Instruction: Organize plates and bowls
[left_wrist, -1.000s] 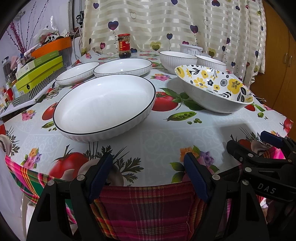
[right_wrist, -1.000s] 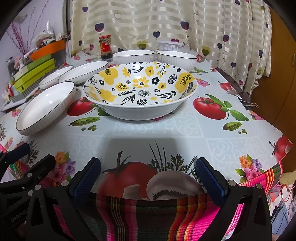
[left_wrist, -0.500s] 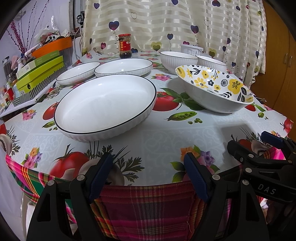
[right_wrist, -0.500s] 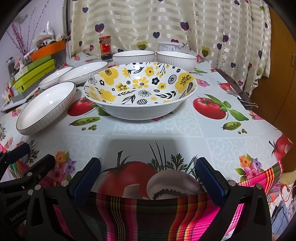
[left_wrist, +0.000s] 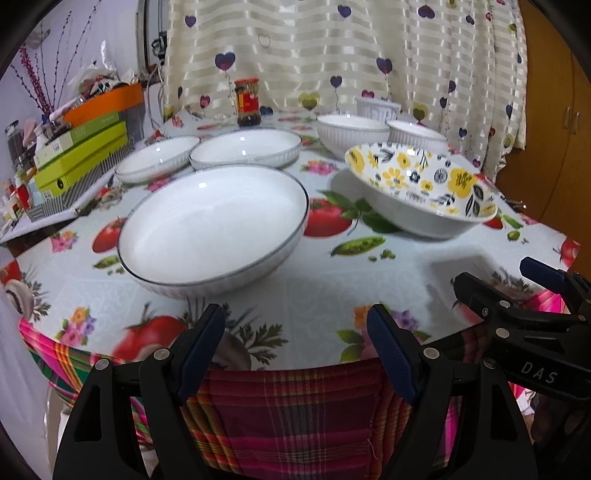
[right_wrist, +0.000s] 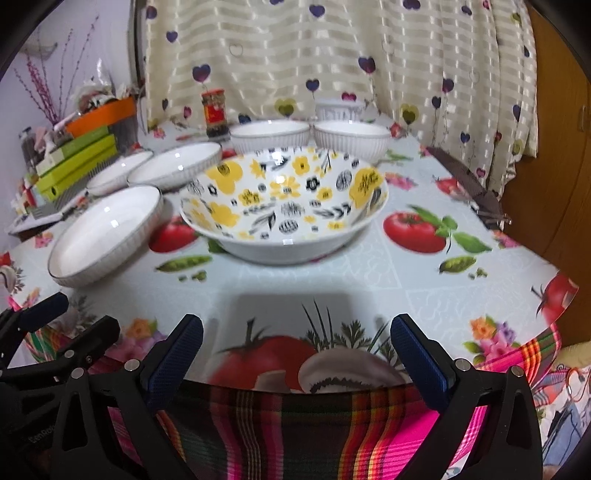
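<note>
While both my tongs gape wide and empty at the table's near edge, the white plate (left_wrist: 212, 225) lies ahead of my left gripper (left_wrist: 295, 332), the flowered bowl (right_wrist: 284, 199) ahead of my right gripper (right_wrist: 295, 343).

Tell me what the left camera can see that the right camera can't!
Only the left wrist view shows the right gripper at its edge, and the big white dish sits right in front. Only the right wrist view shows the left gripper and a dark strip along the table's far side. Both show the flowered bowl, the jar and the curtain.
</note>
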